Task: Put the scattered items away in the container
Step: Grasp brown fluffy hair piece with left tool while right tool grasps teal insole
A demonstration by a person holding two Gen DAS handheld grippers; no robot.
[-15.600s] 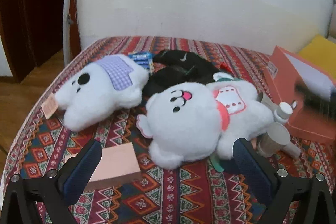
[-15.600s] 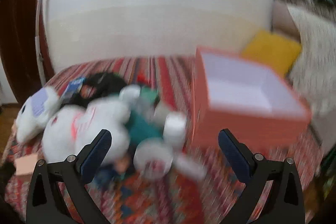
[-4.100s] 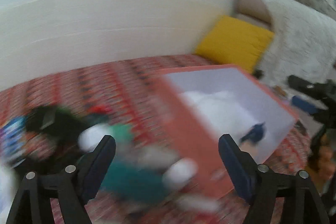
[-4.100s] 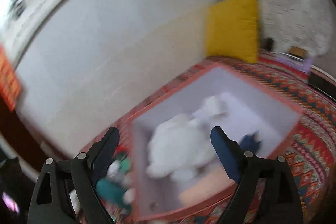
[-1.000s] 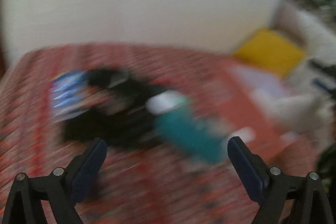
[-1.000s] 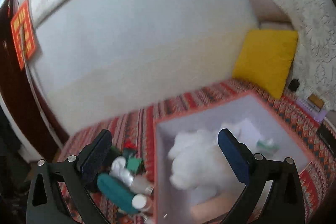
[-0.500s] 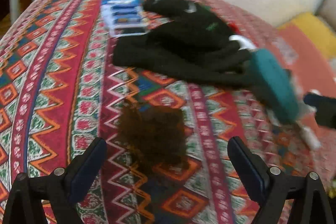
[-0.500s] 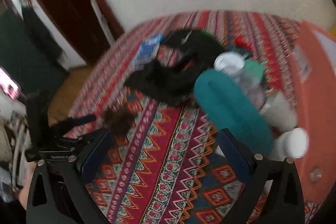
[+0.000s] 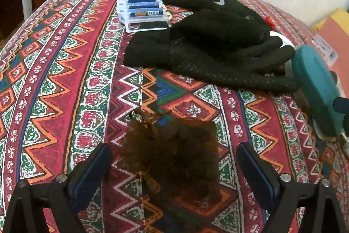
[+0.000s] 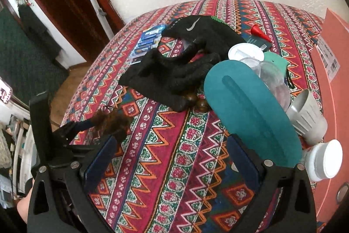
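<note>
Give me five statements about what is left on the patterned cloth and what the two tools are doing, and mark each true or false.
1. The left tool is open around the brown mesh pouch. True.
2. The black gloves sit inside the orange box. False: they lie on the cloth.
3. The battery pack lies beside the gloves. True.
4. The right tool grips the teal case. False: it is open, holding nothing.
5. The white-capped bottle lies next to the box. True.

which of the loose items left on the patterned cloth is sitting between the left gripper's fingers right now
The brown mesh drawstring pouch. It lies between the open left gripper fingers; the black knit gloves and blue battery pack lie farther off.
</note>
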